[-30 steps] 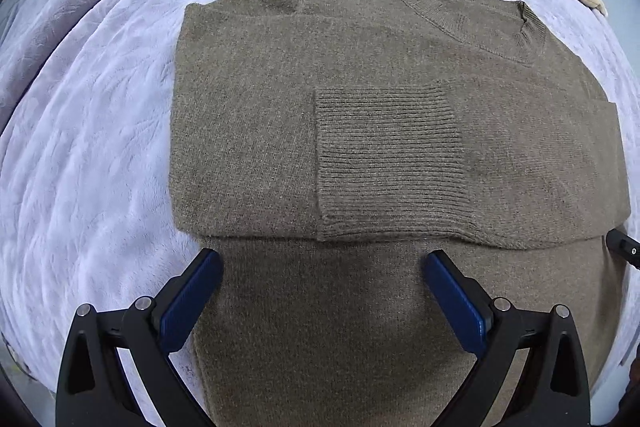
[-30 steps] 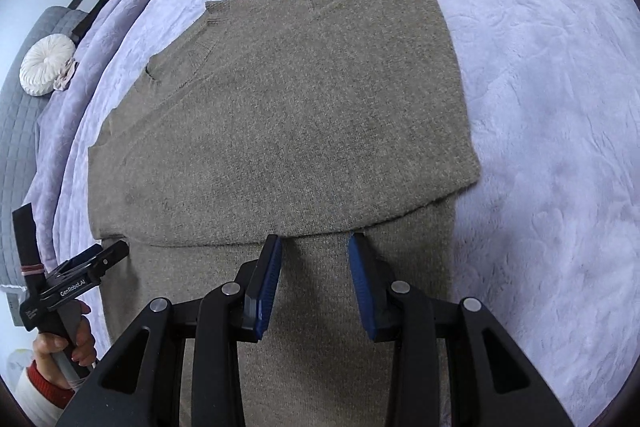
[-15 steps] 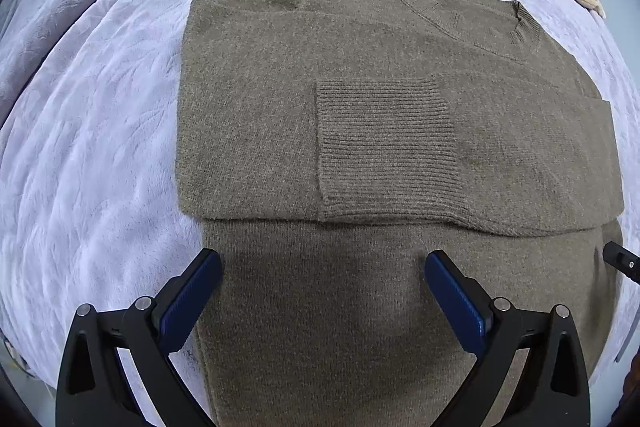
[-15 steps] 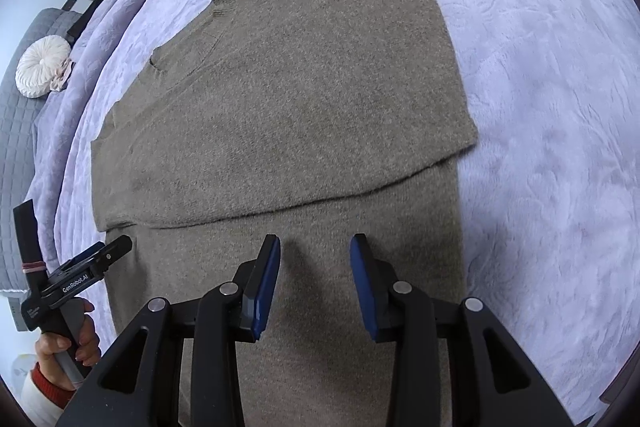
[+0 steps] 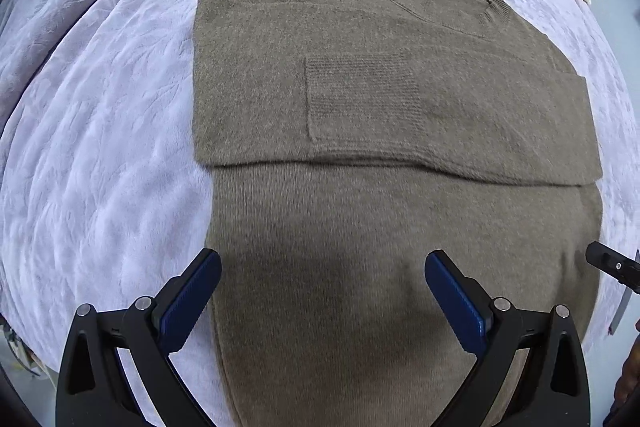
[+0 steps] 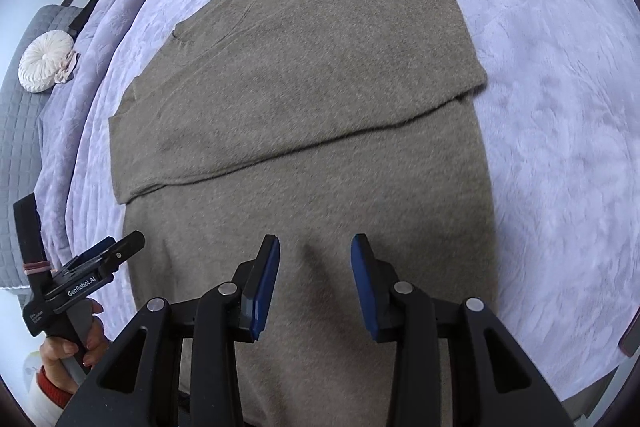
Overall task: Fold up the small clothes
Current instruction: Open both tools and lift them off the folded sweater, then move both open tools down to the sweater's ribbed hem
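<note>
Lavender bedspread (image 5: 100,147) lies under everything, with the olive sweater (image 5: 360,107) flat at its middle, both sleeves folded across the chest. My left tongs (image 5: 322,263) hang wide open above its lower body. My right tongs (image 6: 315,247) hover partly open, holding nothing.

Black tongs (image 6: 315,247) with blue ribbed pads, silver screws, white "GenRobot.AI" lettering; red-and-white sleeve cuff (image 6: 50,389).
</note>
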The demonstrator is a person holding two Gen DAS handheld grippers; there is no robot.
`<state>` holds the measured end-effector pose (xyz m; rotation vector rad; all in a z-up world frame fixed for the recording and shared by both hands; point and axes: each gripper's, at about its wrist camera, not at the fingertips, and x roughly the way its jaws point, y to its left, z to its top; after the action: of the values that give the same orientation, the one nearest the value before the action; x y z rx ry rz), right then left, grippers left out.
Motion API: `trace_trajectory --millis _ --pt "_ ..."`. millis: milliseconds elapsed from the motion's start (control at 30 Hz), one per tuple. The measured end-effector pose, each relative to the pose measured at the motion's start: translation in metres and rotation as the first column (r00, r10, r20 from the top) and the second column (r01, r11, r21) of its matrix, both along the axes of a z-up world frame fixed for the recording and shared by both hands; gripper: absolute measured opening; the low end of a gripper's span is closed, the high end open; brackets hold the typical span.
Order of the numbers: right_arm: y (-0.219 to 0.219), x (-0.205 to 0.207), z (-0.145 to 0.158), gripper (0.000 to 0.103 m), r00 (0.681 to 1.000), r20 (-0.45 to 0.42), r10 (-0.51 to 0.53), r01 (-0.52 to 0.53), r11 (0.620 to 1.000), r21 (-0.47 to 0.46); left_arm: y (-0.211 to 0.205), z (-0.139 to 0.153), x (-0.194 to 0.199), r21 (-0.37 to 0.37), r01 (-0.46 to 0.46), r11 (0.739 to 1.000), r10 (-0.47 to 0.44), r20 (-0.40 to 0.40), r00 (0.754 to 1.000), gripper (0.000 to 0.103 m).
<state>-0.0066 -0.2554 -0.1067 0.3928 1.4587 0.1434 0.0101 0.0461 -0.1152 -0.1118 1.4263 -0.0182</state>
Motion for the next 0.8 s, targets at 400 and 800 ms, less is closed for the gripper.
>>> trace_trajectory --millis 400,800 --pt "0.018 -0.037 0.026 0.041 0.998 -0.044 -0.039 0.041 0.999 0.034 0.009 0.040 -0.054 -0.020 0.075 0.997 -0.075 -0.001 0.997 0.102" --pt "0.036 -0.072 0.048 0.041 0.989 -0.040 -0.143 0.144 0.989 0.034 0.038 0.049 -0.068 -0.033 0.147 0.989 -0.147 -0.001 0.989 0.102"
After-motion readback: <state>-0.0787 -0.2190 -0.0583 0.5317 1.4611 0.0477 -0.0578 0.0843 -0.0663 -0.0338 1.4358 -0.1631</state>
